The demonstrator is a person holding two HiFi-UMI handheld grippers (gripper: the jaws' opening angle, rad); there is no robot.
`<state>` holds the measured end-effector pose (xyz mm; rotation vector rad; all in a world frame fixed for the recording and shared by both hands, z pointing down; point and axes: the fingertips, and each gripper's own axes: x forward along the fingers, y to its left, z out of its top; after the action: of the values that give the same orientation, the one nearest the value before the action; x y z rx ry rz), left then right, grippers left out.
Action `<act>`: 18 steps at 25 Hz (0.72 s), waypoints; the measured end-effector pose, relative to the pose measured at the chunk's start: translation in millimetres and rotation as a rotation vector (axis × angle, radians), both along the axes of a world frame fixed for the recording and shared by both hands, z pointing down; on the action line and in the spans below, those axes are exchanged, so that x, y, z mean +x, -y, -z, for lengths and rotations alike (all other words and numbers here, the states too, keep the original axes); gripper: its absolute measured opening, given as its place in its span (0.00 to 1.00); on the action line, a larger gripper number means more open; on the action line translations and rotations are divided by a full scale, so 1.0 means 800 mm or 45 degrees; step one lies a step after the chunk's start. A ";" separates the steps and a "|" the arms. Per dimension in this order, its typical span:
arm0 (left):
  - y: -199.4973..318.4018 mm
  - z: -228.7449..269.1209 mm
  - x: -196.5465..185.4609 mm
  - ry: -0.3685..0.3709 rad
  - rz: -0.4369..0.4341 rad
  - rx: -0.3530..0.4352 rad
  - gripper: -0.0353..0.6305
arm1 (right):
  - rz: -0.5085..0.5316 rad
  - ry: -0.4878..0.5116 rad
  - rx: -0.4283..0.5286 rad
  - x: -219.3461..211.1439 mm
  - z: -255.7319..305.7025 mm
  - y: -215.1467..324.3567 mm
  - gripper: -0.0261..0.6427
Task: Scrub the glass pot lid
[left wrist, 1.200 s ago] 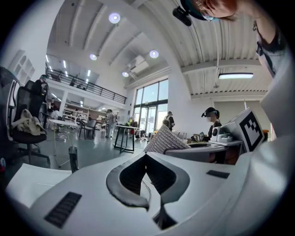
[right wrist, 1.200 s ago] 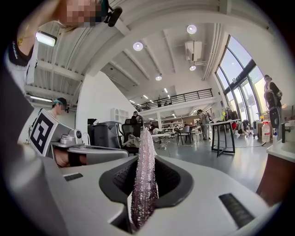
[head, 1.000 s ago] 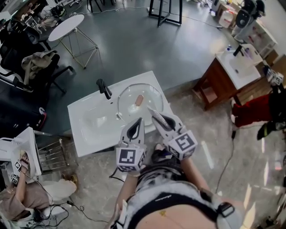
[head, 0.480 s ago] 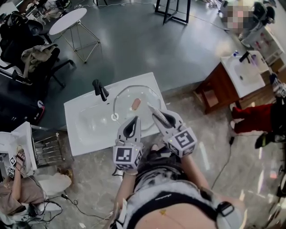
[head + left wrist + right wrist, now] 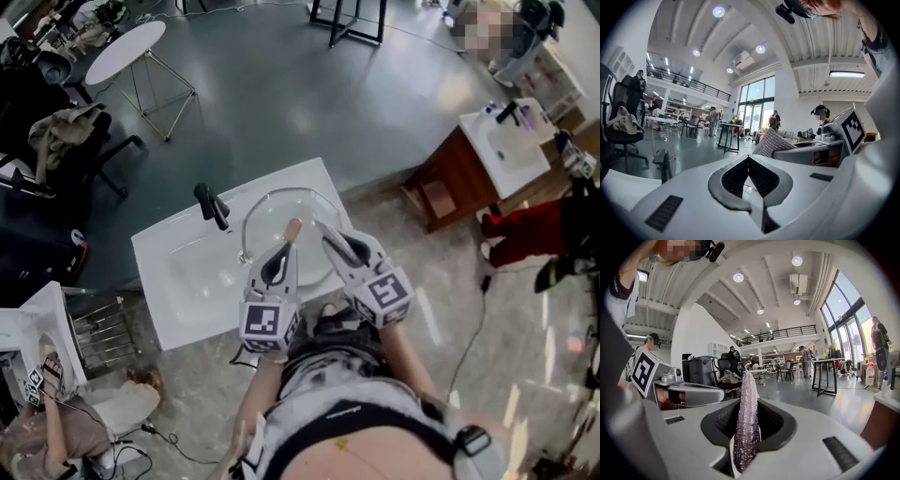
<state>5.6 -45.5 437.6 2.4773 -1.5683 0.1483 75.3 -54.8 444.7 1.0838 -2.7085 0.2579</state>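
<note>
Lying flat on the right half of a white rectangular washbasin [image 5: 173,291], the round clear glass pot lid [image 5: 272,214] sits just right of a black faucet [image 5: 211,205]. A small pinkish-tan piece [image 5: 293,228] shows near the lid's middle; I cannot tell whether it is the knob.

The grey-and-white left gripper [image 5: 287,249] reaches over the lid's near edge, with its tip just beside that pinkish piece in the head view. Its jaws are pressed together with nothing between them. Whether the tip touches the glass cannot be told.

The grey-and-white right gripper [image 5: 325,232] points over the right side of the lid, close beside the left one. Its jaws are clamped on a sparkly purple-grey scrubbing pad [image 5: 746,425], which stands upright on edge between them and pokes out past their tips. No view shows whether the pad touches the lid.

The person stands at the near side of the washbasin, on pale marbled floor tiles [image 5: 427,262]. Beyond the washbasin lies a smooth grey floor [image 5: 281,103]. On it, well apart from the lid, stand a round white side table on thin wire legs [image 5: 125,52] and a black office chair draped with a beige cloth [image 5: 66,131]. To the right is a dark wooden cabinet with a white sink top [image 5: 502,155].
</note>
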 end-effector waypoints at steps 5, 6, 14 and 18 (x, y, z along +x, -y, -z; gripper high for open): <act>0.028 -0.011 -0.015 -0.015 -0.090 -0.026 0.05 | -0.105 -0.030 -0.019 -0.010 -0.007 0.020 0.16; 0.032 -0.014 -0.019 -0.021 -0.104 -0.032 0.05 | -0.130 -0.035 -0.019 -0.011 -0.010 0.024 0.16; 0.051 -0.044 -0.027 -0.007 -0.279 -0.053 0.06 | -0.315 -0.075 0.020 -0.010 -0.026 0.045 0.16; 0.055 -0.062 -0.031 0.013 -0.319 -0.070 0.06 | -0.357 -0.054 -0.041 -0.015 -0.039 0.045 0.16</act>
<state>-19.0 -89.2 487.0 2.6237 -1.2345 0.2388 63.4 -90.8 475.6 1.4415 -2.5011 0.3175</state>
